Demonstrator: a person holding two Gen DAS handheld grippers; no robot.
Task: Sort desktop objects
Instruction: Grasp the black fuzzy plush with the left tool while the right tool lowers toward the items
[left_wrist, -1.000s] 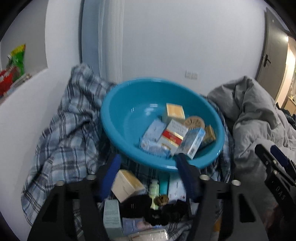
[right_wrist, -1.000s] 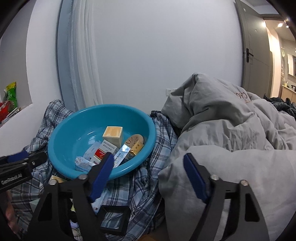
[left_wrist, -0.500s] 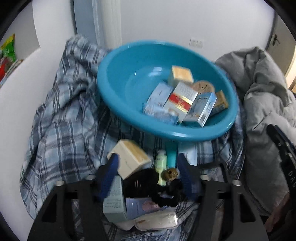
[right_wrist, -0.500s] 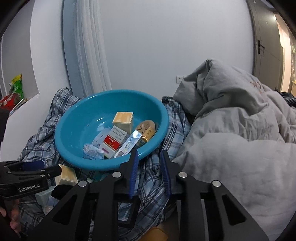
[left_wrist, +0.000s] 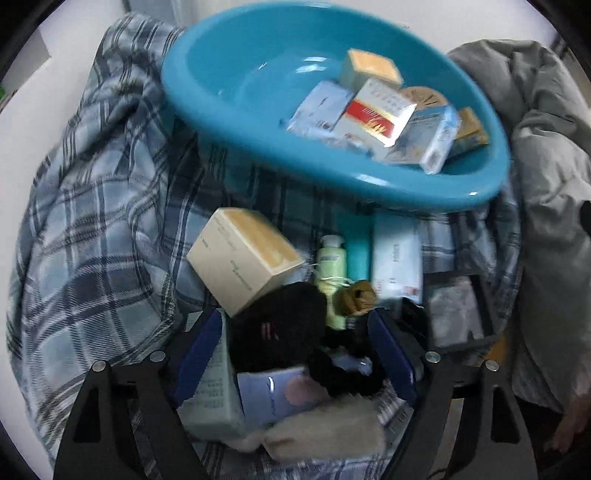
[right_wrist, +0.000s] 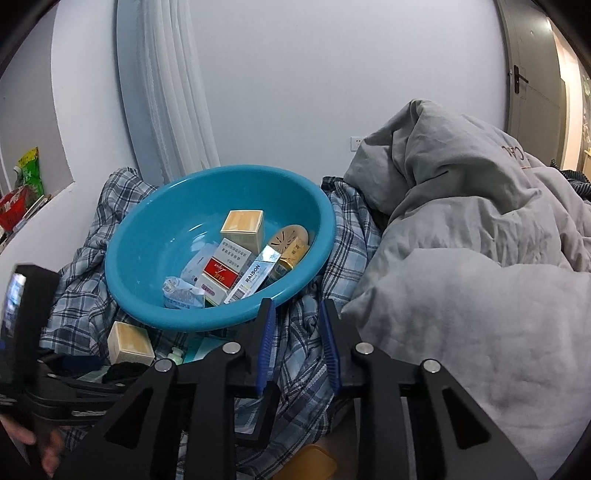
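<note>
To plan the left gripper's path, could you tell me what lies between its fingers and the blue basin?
In the left wrist view, between the left gripper and the blue basin lie a black cloth item, a beige box, a pale green bottle and plaid cloth.

A teal-blue basin (right_wrist: 147, 295) is seen on a blue, white and dark checked cloth (left_wrist: 92, 229). Inside it, a red and white box (right_wrist: 221, 275) and a pale blue box printed "RAISON" (right_wrist: 255, 275) are found. A cream box with a tan top (left_wrist: 243, 260), a light green bottle (left_wrist: 330, 266) and a black fabric item (left_wrist: 280, 325) are shown below. The duvet (right_wrist: 480, 258) is grey. The pads (right_wrist: 265, 343) of the right gripper are blue.
</note>
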